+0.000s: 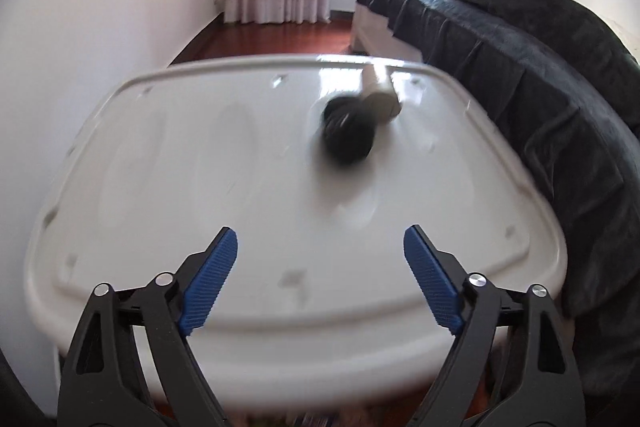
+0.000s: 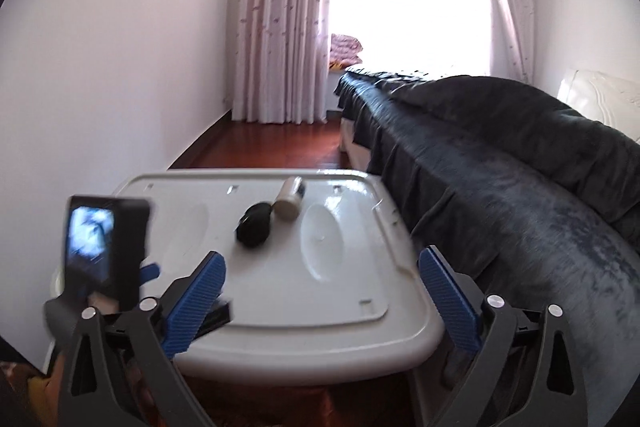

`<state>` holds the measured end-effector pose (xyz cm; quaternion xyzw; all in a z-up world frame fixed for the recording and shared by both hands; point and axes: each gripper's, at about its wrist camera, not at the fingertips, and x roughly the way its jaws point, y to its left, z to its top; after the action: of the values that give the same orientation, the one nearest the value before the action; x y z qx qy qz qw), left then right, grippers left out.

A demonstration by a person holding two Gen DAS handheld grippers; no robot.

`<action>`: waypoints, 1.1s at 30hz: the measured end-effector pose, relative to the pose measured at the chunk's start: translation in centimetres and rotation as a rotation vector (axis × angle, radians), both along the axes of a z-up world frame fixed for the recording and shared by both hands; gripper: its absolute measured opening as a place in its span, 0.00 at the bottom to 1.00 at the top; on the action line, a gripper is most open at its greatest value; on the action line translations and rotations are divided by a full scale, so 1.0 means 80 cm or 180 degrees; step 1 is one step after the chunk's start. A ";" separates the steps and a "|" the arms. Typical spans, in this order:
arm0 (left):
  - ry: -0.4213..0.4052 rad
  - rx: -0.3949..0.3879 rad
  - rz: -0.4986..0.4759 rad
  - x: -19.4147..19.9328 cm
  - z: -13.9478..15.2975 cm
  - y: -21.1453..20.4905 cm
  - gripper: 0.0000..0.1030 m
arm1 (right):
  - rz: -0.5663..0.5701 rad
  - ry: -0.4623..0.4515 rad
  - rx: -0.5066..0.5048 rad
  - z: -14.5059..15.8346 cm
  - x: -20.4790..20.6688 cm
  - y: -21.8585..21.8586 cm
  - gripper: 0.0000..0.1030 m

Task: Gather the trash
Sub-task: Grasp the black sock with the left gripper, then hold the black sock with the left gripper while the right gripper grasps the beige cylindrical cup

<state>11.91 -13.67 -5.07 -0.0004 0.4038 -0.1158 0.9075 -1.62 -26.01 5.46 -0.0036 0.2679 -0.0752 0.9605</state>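
A black round object and a beige cylinder lying on its side sit touching each other on the white plastic lid, toward its far right. They also show in the right wrist view: the black object and the cylinder. My left gripper is open and empty over the lid's near edge. My right gripper is open and empty above the lid's near side. The left gripper's body with its camera screen shows at the left of the right wrist view.
A bed with a dark blue-black blanket runs along the right, close to the lid. A white wall is on the left. Red wood floor and pink curtains lie beyond, below a bright window.
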 end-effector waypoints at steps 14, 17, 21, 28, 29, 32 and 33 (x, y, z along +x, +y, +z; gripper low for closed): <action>0.0036 0.0329 0.0039 0.154 -0.050 -0.074 0.84 | 0.0053 0.0148 0.0286 -0.023 0.010 -0.026 0.95; 0.0111 0.0318 0.0089 0.168 -0.059 -0.076 0.73 | 0.0077 0.0114 0.0223 -0.020 0.007 -0.020 0.95; 0.0303 0.0293 -0.0014 0.180 -0.069 -0.072 0.43 | 0.0088 0.0119 0.0114 -0.021 0.010 -0.015 0.95; 0.0346 0.0088 0.0041 0.154 -0.053 -0.038 0.41 | 0.0056 0.0168 0.0113 -0.019 0.021 -0.018 0.95; 0.0313 0.0066 0.0037 0.144 -0.047 -0.030 0.41 | 0.0067 0.0178 0.0119 -0.018 0.025 -0.017 0.95; 0.0225 -0.0005 0.0048 0.120 -0.030 -0.005 0.41 | 0.0130 0.0218 0.0158 -0.012 0.047 -0.015 0.95; 0.0162 -0.0029 0.0074 0.106 -0.020 0.009 0.41 | 0.0153 0.0230 0.0178 -0.010 0.056 -0.014 0.95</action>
<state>20.37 -12.95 -6.70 -0.0122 0.4263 -0.1070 0.8982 2.89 -27.14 4.64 0.0141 0.3042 -0.0444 0.9515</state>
